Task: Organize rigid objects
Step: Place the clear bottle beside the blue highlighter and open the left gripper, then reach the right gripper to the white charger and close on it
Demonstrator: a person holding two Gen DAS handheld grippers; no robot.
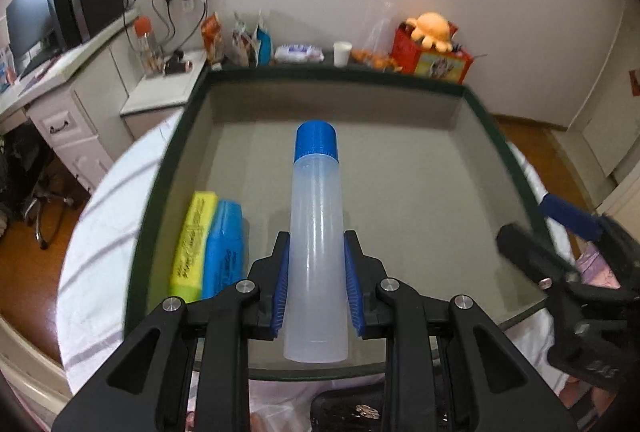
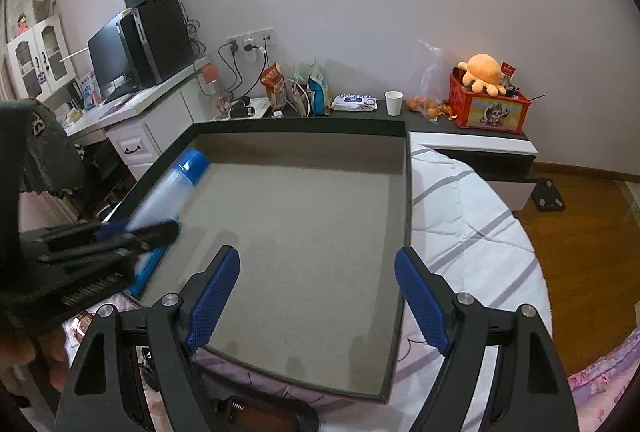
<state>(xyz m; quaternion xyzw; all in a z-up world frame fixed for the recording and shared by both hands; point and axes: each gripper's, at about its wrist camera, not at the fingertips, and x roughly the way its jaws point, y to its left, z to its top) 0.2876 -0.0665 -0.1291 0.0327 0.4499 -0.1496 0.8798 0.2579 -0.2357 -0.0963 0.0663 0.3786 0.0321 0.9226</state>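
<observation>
Bottle [image 1: 316, 244] sits clamped in the left gripper [image 1: 316, 272], long axis pointing at the tray's [image 1: 340, 76] far edge, above its left side near two boxes [image 1: 208, 248] (right gripper [image 2: 316, 296] gapes empty).

- My left wrist cam sits right behind the left gripper [image 1: 316, 272] and looks steeply down into the tray [image 1: 400, 82] from close up, with the tray's left side and far wall filling most of the shot.
- Right wrist cam rides behind the right gripper [image 2: 318, 296], tilted down a bit less, so I see more of the room plus the tray's [image 2: 408, 192] right edge.
- Both face the same white wall, and both catch the tray floor, the paper cup [image 1: 342, 52] [image 2: 394, 102] and the orange plush [image 1: 432, 28] [image 2: 482, 70].
- Each cam also catches the other gripper at its frame edge.
</observation>
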